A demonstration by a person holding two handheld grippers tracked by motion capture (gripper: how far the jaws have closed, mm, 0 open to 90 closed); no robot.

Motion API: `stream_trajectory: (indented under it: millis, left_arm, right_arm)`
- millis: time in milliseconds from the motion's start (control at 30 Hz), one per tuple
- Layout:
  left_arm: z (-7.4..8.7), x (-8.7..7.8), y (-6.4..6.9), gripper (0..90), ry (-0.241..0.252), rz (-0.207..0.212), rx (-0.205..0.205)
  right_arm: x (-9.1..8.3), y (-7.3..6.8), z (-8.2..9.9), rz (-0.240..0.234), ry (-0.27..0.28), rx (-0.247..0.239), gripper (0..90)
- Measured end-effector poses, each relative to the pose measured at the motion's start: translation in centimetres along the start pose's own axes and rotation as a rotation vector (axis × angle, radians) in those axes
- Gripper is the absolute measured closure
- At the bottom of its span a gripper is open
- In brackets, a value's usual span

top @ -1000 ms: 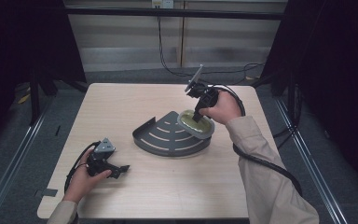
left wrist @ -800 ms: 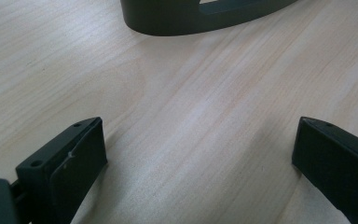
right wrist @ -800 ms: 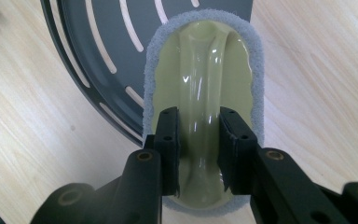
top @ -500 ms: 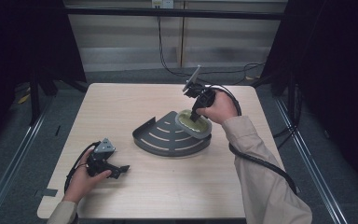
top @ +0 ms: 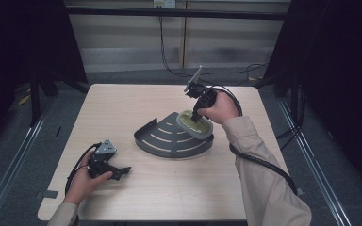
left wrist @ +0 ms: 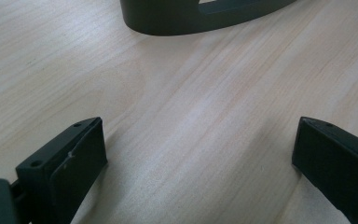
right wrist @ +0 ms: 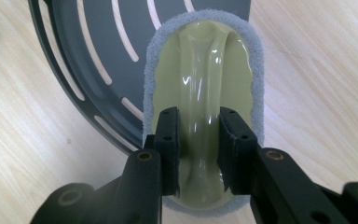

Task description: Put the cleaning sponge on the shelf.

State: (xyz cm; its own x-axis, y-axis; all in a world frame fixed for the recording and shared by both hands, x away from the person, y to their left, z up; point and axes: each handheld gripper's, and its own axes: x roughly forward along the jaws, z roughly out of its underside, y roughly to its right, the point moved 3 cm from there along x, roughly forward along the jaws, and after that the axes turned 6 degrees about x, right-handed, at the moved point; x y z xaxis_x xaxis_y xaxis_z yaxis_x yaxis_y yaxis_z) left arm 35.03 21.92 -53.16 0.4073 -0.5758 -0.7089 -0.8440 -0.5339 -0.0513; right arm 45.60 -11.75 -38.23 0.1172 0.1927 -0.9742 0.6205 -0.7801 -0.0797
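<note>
Right gripper view: right tool (right wrist: 198,144) clamps scrubber handle (right wrist: 200,93), seemingly over rack (right wrist: 74,56).

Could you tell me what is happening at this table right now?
A person works with a claw in each hand. The right claw is shut on the raised handle of a pale green scrubber with a grey fuzzy rim, which sits on a dark slotted rack at its right end. The left claw rests open on the wooden table, beside the rack, holding nothing.
</note>
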Motion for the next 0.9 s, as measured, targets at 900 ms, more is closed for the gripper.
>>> stream_trajectory:
  millis: [900]
  left_arm:
    - [0.0,0.0,0.0,2.3,0.000,0.001,0.000]
  right_arm:
    - [1.7,-0.2,-0.6,-0.005,-0.022,0.003,71.1]
